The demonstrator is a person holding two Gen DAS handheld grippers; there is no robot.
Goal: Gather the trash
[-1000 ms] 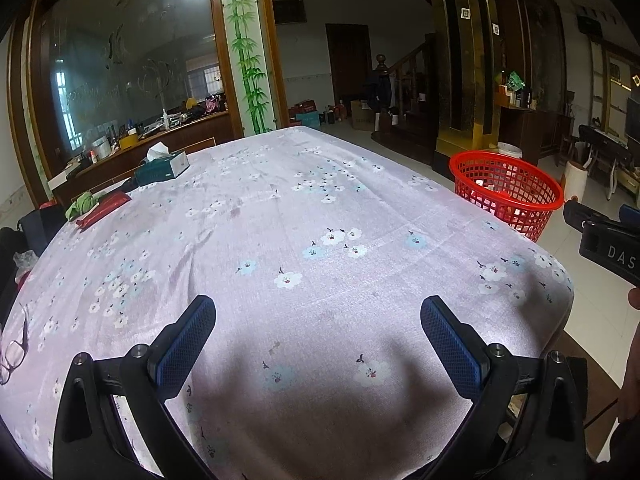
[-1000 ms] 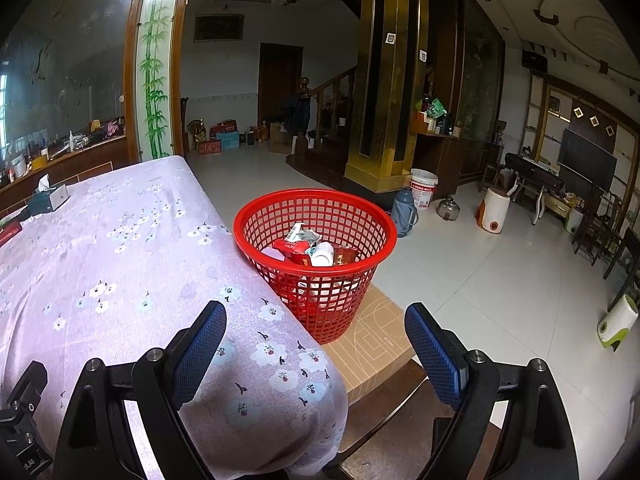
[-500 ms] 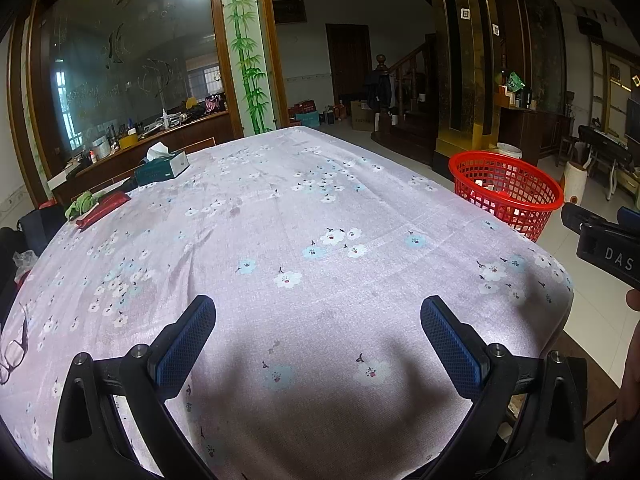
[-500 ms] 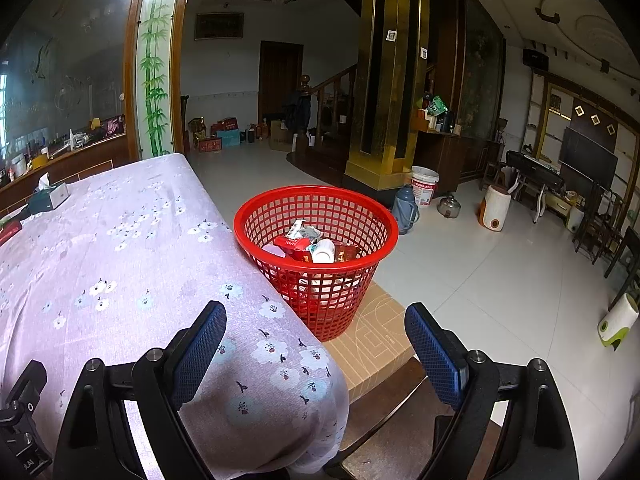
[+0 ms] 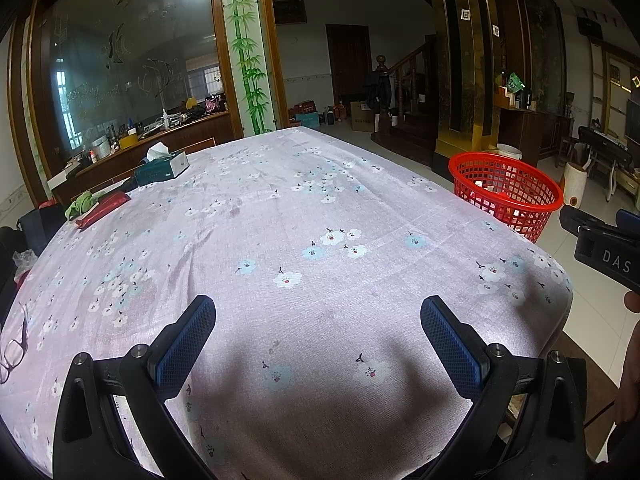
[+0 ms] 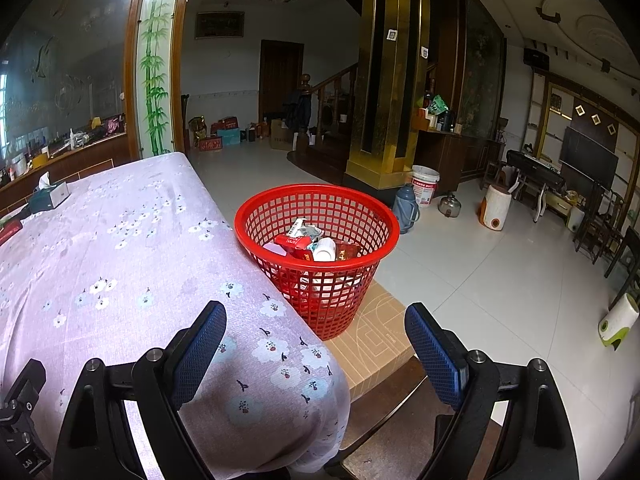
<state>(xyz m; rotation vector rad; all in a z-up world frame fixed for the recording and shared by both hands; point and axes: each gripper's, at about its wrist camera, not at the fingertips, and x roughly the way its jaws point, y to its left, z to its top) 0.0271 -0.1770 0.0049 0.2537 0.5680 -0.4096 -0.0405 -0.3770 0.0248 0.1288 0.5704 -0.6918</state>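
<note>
A red mesh basket (image 6: 316, 256) stands on a cardboard box (image 6: 376, 336) beside the table's right edge; it holds trash (image 6: 316, 242) such as red wrappers and a white cup. The same basket (image 5: 506, 192) appears at the right in the left wrist view. My left gripper (image 5: 318, 336) hovers open over the floral tablecloth (image 5: 280, 220), nothing between its blue pads. My right gripper (image 6: 316, 344) is open and empty above the table's corner, a short way in front of the basket. Part of the right gripper's body (image 5: 604, 248) shows at the left view's right edge.
A tissue box (image 5: 162, 166), a green cloth (image 5: 82, 202) and a red packet (image 5: 102, 210) lie at the table's far left. Glasses (image 5: 12, 354) rest at the near left edge. On the tiled floor are a white bucket (image 6: 425, 185), a kettle (image 6: 449, 205) and a thermos (image 6: 406, 208).
The right wrist view has shifted slightly, so the basket sits a little higher and to the right. The left gripper has barely moved. Both stay open.
</note>
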